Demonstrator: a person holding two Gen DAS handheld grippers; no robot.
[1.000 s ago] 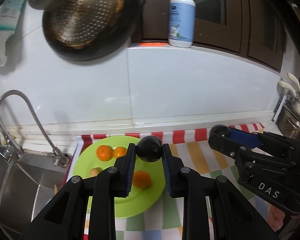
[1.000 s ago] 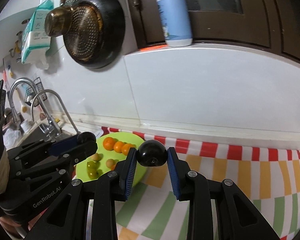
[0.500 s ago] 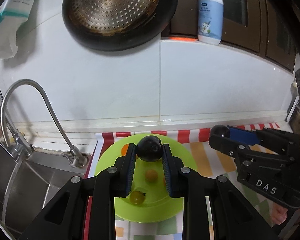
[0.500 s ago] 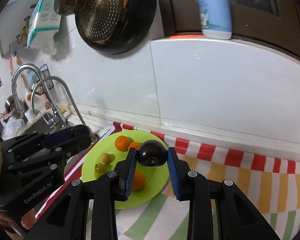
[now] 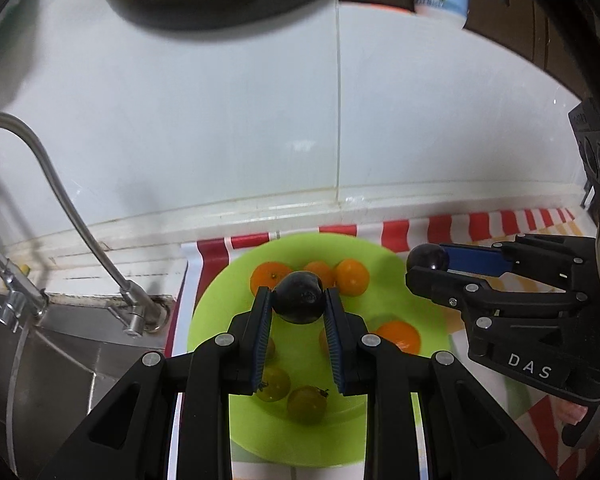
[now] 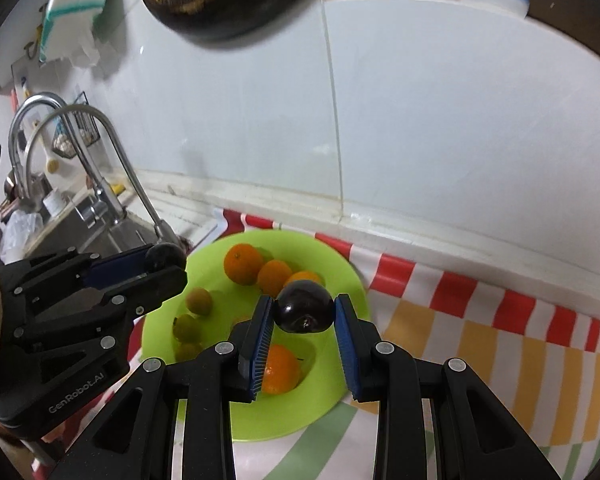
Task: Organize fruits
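Striped cloth [image 6: 480, 320] on counter, green plate [image 5: 228, 300] on it beside sink [image 5: 60, 352], w/ oranges [image 5: 270, 276] at back and small green-yellow fruits [image 5: 306, 404] at front. L gripper [image 5: 298, 304] over plate, jaws pinching a dark plum [image 5: 300, 300]. R gripper [image 6: 304, 312] likewise pinching 2nd dark plum [image 6: 304, 306], over plate's right side. Likely step: set both down. Lower to a bare spot btwn fruit groups before spreading jaws, so the plums don't roll off or bump the oranges.
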